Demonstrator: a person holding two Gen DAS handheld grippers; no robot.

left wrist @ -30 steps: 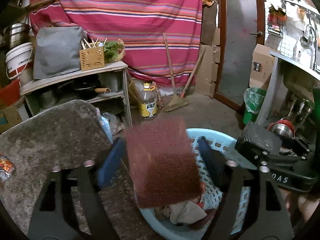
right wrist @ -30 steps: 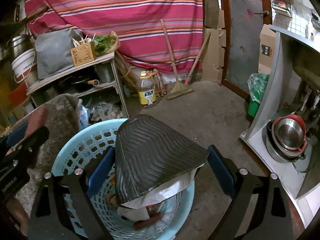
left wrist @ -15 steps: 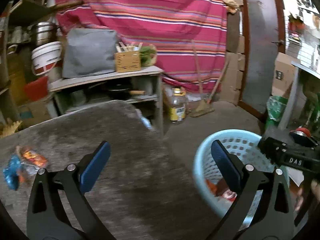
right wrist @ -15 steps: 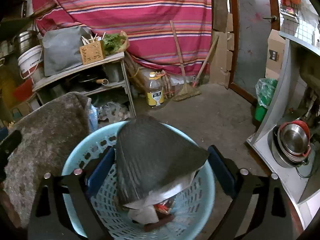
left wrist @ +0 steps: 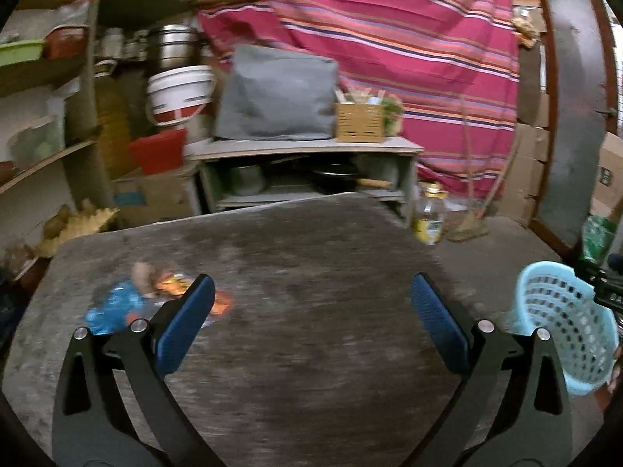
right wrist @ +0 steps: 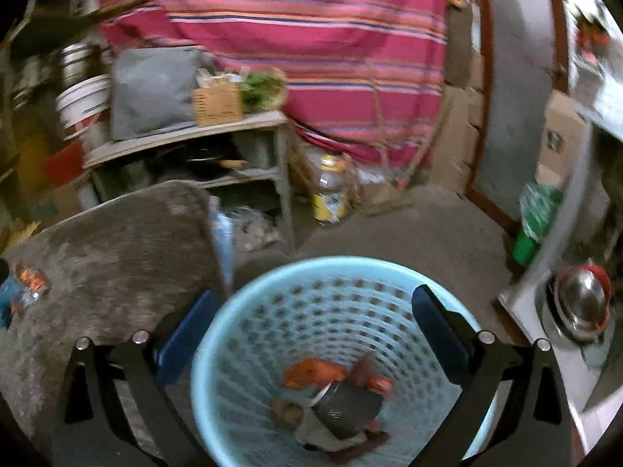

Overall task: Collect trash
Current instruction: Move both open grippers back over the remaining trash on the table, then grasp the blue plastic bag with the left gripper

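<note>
Down at six o'clock under the right gripper point(right wrist: 311, 330), whose jaws are standing apart and empty, the pale blue perforated basket point(right wrist: 241, 311) is already holding a dark pouch point(right wrist: 346, 408) and orange scraps, so part of the collecting looks done. Only the left wrist view is showing the rest clearly: the left gripper point(left wrist: 311, 319), also gaping and empty, is hanging over the grey table point(left wrist: 311, 253) with blue and orange snack wrappers point(left wrist: 128, 303) still lying at nine o'clock.
</note>
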